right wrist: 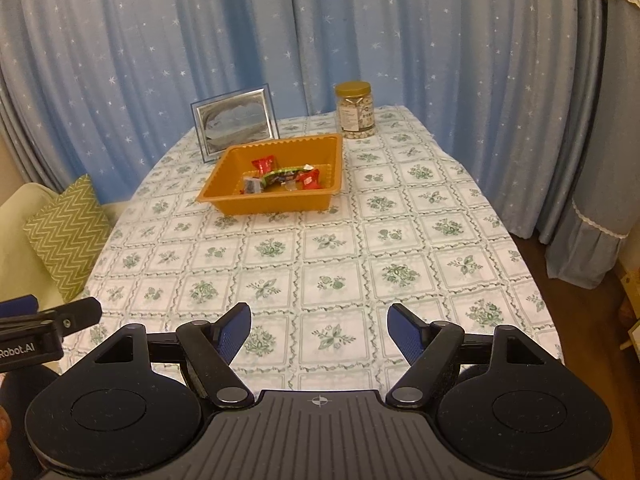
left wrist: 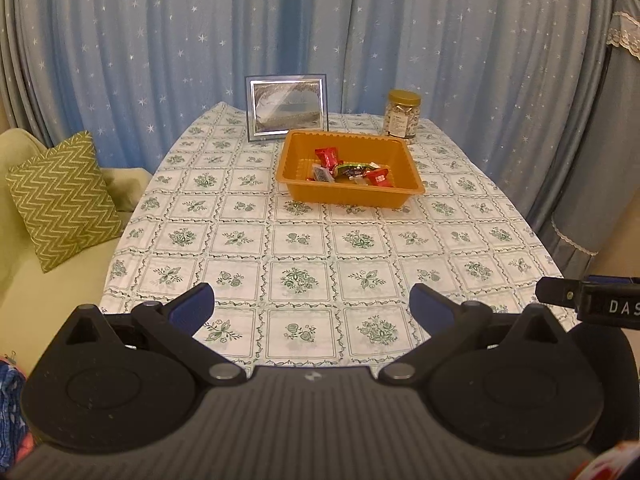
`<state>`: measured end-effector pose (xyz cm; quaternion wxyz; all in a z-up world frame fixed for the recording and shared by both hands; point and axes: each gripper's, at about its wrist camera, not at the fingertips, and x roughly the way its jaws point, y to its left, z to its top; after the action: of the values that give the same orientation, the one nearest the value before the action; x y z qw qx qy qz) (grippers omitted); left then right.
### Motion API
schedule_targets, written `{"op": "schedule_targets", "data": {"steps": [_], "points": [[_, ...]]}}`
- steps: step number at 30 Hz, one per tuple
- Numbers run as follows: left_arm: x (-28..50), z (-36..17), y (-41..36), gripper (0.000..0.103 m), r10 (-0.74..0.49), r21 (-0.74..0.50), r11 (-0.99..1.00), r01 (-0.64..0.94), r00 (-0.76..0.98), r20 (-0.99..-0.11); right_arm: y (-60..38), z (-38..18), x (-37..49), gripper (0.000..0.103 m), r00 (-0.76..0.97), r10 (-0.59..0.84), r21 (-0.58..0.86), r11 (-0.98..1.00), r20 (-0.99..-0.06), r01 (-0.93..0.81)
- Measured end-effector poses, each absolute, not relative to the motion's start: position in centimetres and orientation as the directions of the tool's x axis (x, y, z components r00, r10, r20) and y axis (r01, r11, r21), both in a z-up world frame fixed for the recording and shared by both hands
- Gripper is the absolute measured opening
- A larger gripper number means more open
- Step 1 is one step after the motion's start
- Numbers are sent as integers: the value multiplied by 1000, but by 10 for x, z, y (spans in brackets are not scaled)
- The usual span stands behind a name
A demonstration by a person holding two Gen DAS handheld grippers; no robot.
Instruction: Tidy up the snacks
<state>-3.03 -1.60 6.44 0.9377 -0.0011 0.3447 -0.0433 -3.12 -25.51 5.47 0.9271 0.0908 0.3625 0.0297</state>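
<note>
Snacks (left wrist: 347, 169) well beyond right gripper (right wrist: 319, 330)

- "DAS" stands in white letters on the right gripper (left wrist: 608, 307), cut off at the picture's edge.
- "Robot.AI" stands on the left gripper (right wrist: 30, 350).
- The jar (right wrist: 355, 110) label cannot be read.

My grippers' fingers (right wrist: 234, 334) wear blue pads on black arms; the tablecloth (left wrist: 304, 240) is white with green floral squares; near its far edge the tray (left wrist: 348, 196) is orange, its wrappers (left wrist: 340, 168) red and, I think, green; the jar's lid (left wrist: 405, 97) is gold; the curtain (left wrist: 200, 40) is blue with white stars; the cushion (left wrist: 64, 200) has green and white zigzags.
</note>
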Motion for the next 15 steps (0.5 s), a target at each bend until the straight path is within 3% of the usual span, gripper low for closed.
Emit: {"op": "schedule_targets", "data": {"steps": [15], "points": [[-59, 72, -26, 103, -95, -31, 995, 97, 773, -627, -248, 68, -66, 75, 767, 107, 164, 987, -633, -3]]}}
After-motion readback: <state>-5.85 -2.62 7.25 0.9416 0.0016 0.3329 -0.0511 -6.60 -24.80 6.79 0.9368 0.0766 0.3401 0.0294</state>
